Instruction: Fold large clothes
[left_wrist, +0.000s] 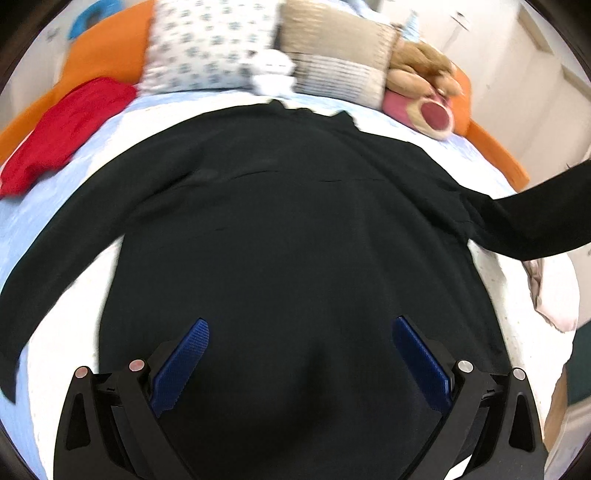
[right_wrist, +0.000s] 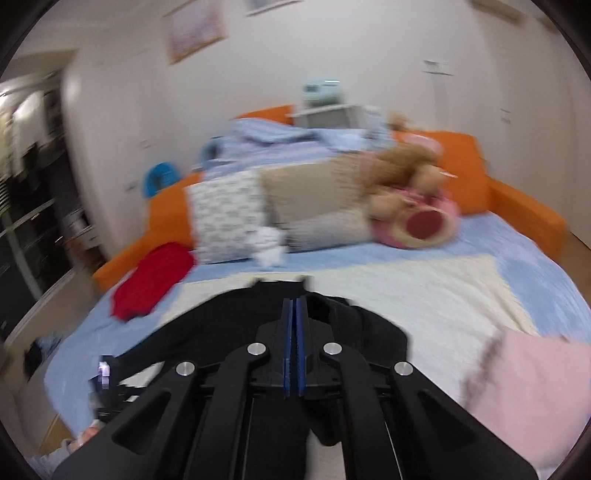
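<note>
On the bed (left_wrist: 74, 206), black sweater (left_wrist: 295, 221).

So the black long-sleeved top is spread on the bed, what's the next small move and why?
Probably carry the right gripper, shut on the raised sleeve, inward across the black long-sleeved top. That sleeve is lifted off the bed while the body lies flat, and the left gripper hangs open above the hem.

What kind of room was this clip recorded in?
Most likely a bedroom: a bed with a light blue cover, pillows and a plush bear at its head, and a black sweater spread out for folding.
</note>
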